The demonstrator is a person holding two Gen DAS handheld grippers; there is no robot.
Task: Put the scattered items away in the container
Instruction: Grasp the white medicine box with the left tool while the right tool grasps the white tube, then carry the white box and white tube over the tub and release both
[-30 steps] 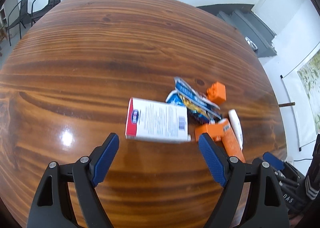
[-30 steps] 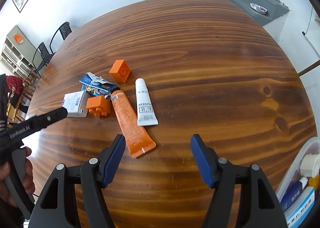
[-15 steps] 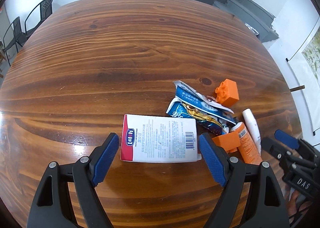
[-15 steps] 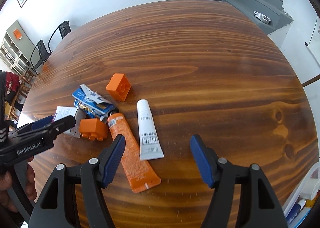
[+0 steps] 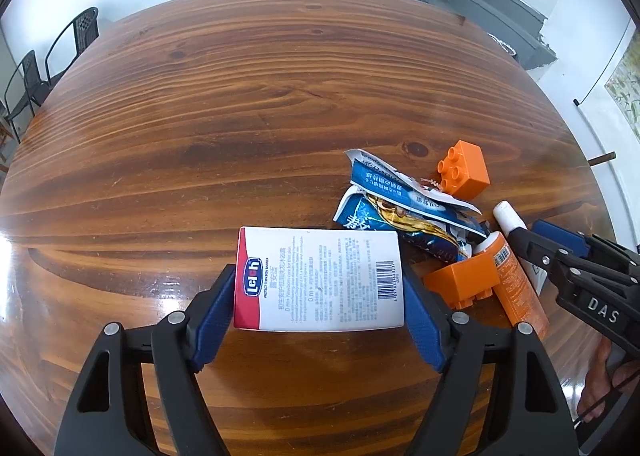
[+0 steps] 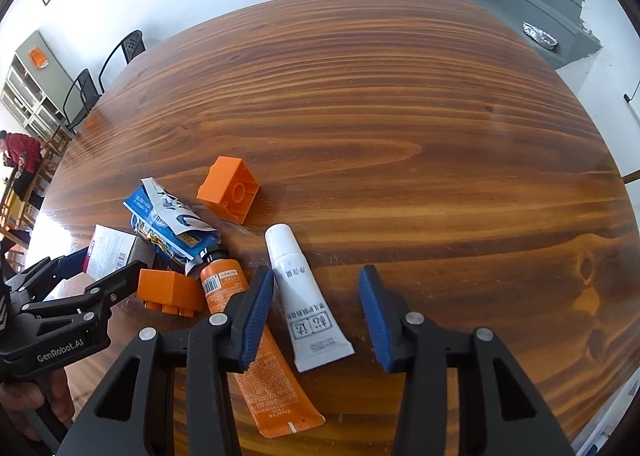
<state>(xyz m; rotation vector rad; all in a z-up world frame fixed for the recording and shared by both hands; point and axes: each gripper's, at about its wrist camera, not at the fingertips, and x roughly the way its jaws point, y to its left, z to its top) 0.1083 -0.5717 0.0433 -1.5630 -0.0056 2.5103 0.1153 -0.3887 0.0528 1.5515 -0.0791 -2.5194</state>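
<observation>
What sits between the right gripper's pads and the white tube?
Nothing visible. The white tube lies between the closing jaws of the right gripper. The orange tube lies beside it, passing under the left pad, and may get caught.

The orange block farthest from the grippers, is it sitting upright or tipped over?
Tipped on its side. The orange block shows its hollow underside in the right wrist view, and its studs point sideways in the left wrist view, resting on the table.

Left gripper (image 5: 318,306): angled steeply down, jaws closing, blue pads at both ends of a box.
Right gripper (image 6: 316,314): angled steeply down, jaws closing around a tube, pads not pressing it.
</observation>
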